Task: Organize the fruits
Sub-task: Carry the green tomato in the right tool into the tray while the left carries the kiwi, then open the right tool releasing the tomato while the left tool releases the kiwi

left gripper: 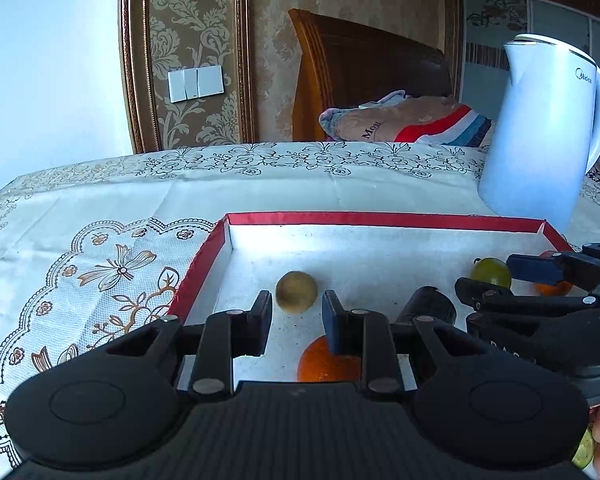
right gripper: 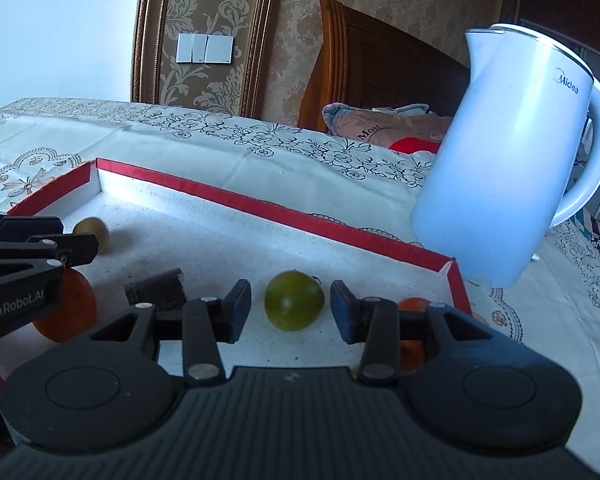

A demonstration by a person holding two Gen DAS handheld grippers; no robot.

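Where the left tool looks: down into a red-rimmed tray that lies on the cloth-covered table.
Left tool: jaws a narrow gap apart, gripping nothing.
Yellow-brown fruit: just past the tool's tips, in line with the gap, on the tray floor; its outline is blurred.
Orange: under the tool, below its right finger, partly hidden by it.
Dark block: just to the right of the tool's right finger, on the tray floor.
Right tool: reaches in from the right edge, one finger on either side of a green fruit.
Small orange-red fruit: behind the right tool's fingers, near the tray's right corner.
White kettle: beyond the tray, ahead and to the right.

Right wrist view
Right tool: jaws standing open, holding nothing.
Green fruit: between the two pads at their tips, a clear gap on each side, resting on the tray floor.
Small orange-red fruit: behind the tool's right finger, mostly hidden.
Dark block: just left of the tool's left finger.
Left tool: comes in from the left edge, the yellow-brown fruit at its tips and the orange beneath it.
White kettle: ahead and to the right, outside the tray.
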